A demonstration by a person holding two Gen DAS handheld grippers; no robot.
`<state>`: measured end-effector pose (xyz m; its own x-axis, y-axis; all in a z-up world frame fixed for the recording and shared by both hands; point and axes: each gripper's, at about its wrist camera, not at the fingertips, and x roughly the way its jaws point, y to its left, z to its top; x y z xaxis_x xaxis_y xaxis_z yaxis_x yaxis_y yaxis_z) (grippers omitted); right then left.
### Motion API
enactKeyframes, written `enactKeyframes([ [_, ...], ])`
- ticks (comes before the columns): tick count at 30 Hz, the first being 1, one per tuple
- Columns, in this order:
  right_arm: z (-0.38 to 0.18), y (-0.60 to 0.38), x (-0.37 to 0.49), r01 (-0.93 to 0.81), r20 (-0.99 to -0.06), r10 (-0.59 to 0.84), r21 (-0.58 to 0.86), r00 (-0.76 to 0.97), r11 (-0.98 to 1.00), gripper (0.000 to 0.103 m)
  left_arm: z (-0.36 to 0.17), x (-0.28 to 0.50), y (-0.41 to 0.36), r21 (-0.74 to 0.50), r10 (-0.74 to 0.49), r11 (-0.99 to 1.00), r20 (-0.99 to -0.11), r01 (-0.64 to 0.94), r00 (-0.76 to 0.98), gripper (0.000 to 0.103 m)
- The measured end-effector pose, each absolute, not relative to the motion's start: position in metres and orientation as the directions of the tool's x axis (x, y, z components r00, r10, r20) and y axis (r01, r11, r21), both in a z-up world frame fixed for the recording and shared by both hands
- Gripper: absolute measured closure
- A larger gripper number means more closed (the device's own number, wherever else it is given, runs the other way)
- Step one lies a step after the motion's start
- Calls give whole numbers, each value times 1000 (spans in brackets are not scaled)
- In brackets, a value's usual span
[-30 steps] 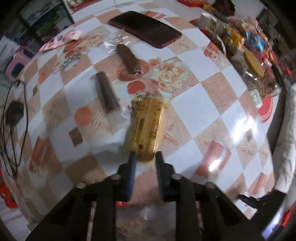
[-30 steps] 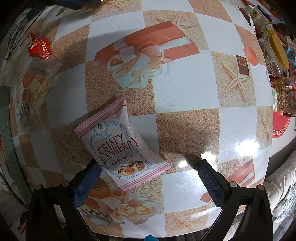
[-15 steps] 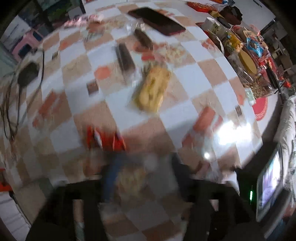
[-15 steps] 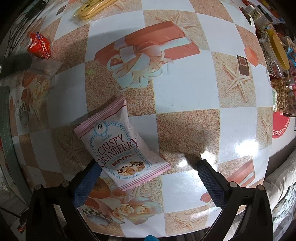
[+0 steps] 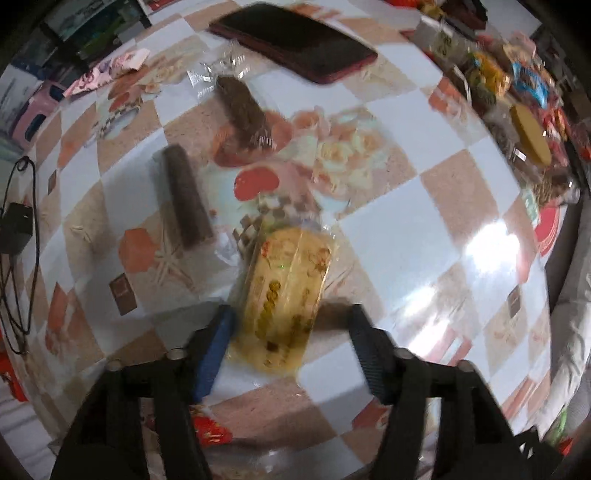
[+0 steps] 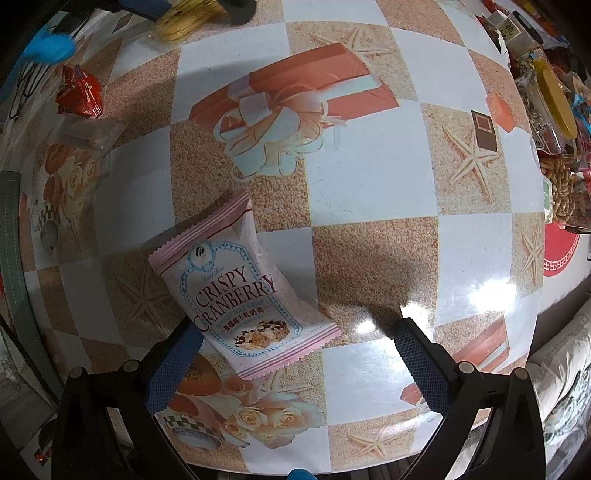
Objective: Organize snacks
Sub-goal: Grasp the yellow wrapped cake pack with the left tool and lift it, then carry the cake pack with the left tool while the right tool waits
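In the left wrist view a yellow snack pack (image 5: 286,295) lies on the table between the fingers of my open left gripper (image 5: 291,328), which straddles its near end. Two brown wrapped bars (image 5: 184,197) (image 5: 243,109) lie beyond it. In the right wrist view a pink Crispy Cranberry packet (image 6: 240,291) lies on the table, its near end between the fingers of my open right gripper (image 6: 295,339). The yellow pack with the left gripper around it also shows at the top left of the right wrist view (image 6: 183,20).
A dark phone (image 5: 295,40) lies at the far side. A red wrapper (image 5: 208,428) lies near the left gripper; a red packet (image 6: 79,94) and a clear packet (image 6: 90,131) sit left. Jars and snack bags (image 5: 524,122) crowd the right edge. A cable (image 5: 18,229) lies left.
My left gripper let go of the yellow pack, pulled back, then came forward again and now stands open around it. The right gripper and pink packet have not moved.
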<state>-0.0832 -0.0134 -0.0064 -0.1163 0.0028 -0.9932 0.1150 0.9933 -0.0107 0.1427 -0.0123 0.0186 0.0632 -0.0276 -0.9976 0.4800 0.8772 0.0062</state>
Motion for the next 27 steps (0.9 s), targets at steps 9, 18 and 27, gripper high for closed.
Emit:
enactKeyframes([
  [9,-7,-13,-82,110,-992,4,-10,-123,994,0,47,117,-7,-58,-113,876,-990,480,87,64],
  [18,-6,-12,-87,102,-996,-1,-11,-93,995,0,78,40,70,-42,-84,919,-992,392,91,64],
  [27,0,-7,-104,98,-999,-9,-13,-39,995,0,47,-28,160,-21,-14,977,-999,214,-34,64],
])
